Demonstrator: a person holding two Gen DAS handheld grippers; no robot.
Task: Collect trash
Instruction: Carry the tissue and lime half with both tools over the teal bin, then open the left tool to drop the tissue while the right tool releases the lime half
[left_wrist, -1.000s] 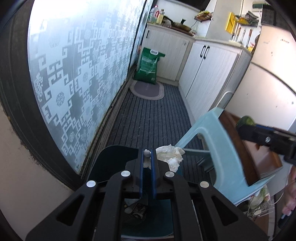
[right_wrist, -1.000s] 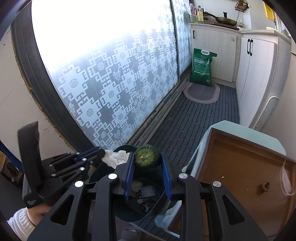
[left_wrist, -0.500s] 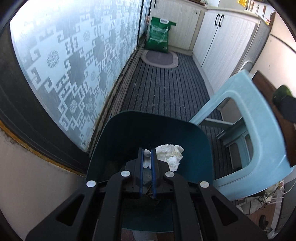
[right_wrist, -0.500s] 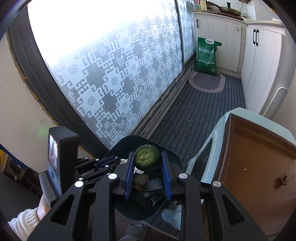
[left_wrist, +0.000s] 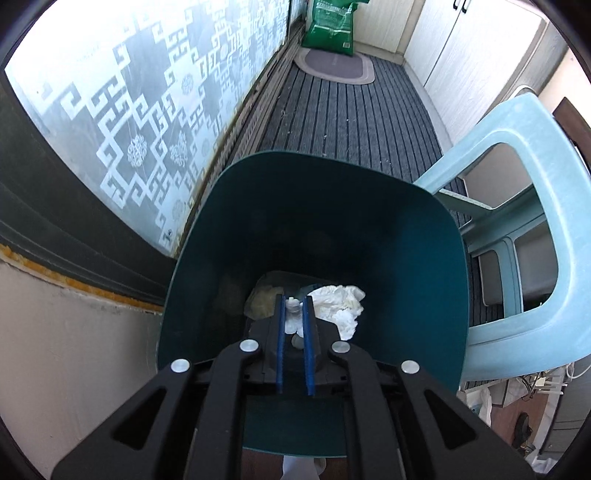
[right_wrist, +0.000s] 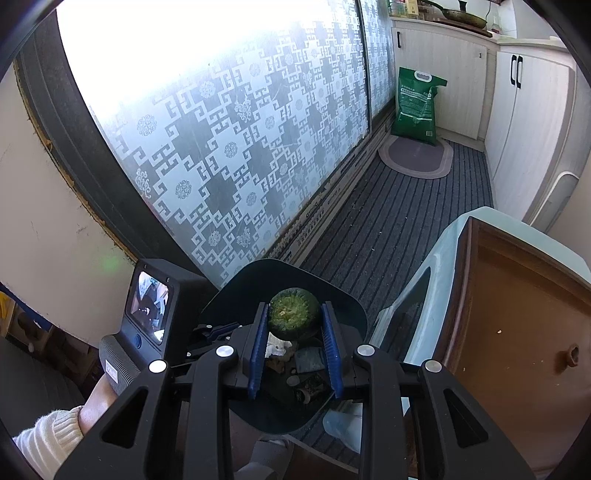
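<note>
Both loads hang over the teal bin: the left gripper pinches a light, soft crumpled tissue by one edge, while the right gripper clamps a firm, heavier green gourd piece across its rounded sides.

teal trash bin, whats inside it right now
Inside the teal trash bin: scraps on the bottom. The left gripper holds a crumpled tissue within it. The grippers hide part of the bottom.

Both wrist views angled down, close over one shared teal bin — right view slightly higher
</note>
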